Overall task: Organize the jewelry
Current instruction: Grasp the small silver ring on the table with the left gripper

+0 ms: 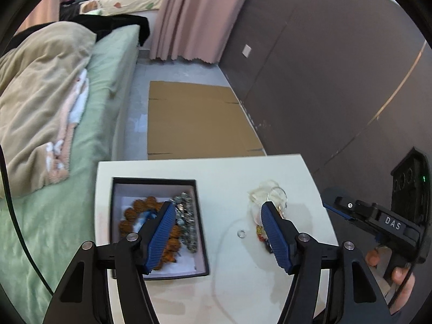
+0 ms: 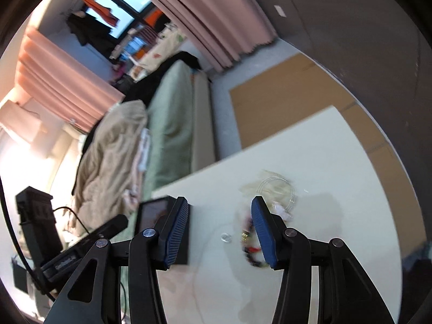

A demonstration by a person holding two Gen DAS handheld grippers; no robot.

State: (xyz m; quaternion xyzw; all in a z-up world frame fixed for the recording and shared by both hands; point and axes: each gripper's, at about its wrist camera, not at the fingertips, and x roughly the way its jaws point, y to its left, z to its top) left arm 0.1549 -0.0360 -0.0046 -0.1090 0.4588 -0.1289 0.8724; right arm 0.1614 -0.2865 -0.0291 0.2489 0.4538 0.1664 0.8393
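The left gripper [image 1: 216,208] has its two blue-padded fingers [image 1: 162,232] spread wide with nothing between them, hanging above the white table [image 1: 237,283]. Its left finger sits over the box [image 1: 201,243], a shallow black-walled tray with a pale lining on the left part of the table. Inside the box lie a brown bead bracelet [image 1: 129,216] on the left and a silvery grey bracelet [image 1: 186,216] along the right side, just beside each other. Its right finger covers part of a small heap on the right part of the table: a clear plastic bag [image 1: 267,194] at the far end and a colourful bead string [image 1: 263,236] at the near end. A small clear ring [image 1: 240,233] lies alone on the table between box and heap, close to the heap.

The right gripper [image 2: 220,208] is likewise spread wide and holds nothing, above the same table [image 2: 337,189]. Between its fingers [image 2: 176,232] the ring [image 2: 225,237] shows, with the bead string [image 2: 249,251] just to its right and the plastic bag [image 2: 272,186] farther off. The box [image 2: 151,213] is partly hidden behind its left finger.

Beyond the table, on the floor, a flat sheet of cardboard [image 1: 197,118] lies, and a bed [image 1: 113,81] stands to the left
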